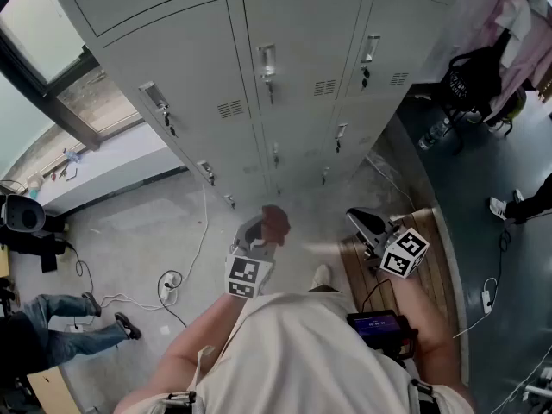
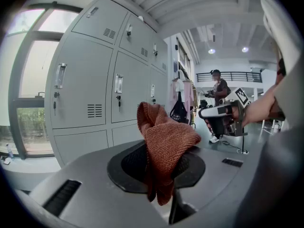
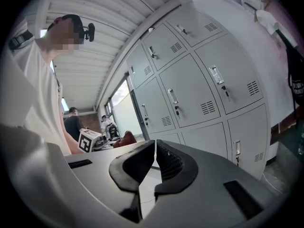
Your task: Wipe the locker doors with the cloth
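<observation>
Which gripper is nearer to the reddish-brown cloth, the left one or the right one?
Left. The left gripper holds the cloth between its jaws. The right gripper is apart from it, off to its right, jaws together and empty.

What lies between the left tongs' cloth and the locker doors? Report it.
Head view: only bare grey floor separates the rust-red knitted cloth, clamped in the left tongs, from the grey metal locker doors.
</observation>
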Available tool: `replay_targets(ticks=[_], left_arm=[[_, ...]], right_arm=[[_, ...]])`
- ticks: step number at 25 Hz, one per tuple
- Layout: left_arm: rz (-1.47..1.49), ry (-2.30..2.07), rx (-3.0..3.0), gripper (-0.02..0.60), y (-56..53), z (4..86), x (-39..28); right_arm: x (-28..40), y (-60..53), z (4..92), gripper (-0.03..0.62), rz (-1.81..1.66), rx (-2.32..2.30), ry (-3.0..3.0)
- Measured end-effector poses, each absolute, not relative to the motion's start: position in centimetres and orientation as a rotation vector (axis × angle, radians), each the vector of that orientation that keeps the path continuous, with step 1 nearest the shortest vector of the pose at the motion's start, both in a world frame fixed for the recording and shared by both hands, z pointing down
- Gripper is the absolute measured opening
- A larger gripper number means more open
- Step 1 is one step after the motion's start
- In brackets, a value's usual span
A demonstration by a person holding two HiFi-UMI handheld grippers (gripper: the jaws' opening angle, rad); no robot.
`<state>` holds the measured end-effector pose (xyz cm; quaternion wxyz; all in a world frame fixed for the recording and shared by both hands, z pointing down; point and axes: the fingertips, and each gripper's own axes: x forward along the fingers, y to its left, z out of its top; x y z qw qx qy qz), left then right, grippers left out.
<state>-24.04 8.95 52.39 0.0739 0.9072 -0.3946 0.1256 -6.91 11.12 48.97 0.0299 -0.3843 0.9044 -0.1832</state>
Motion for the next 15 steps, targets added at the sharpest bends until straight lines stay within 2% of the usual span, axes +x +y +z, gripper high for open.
replay_targets(ticks=[6,15], left_arm=[[0.349,-1.280,2.679,0.071,5.8,51.8,-16.9],[0.409,-1.388,2.546,0.071,1.2,53.8,-14.3]], right_arm=[[0.7,7.9,48.5,0.018,-0.579,-1.129,2.846],[4.3,2.6,49.8,0.018,-0.655,-1.033,2.871]])
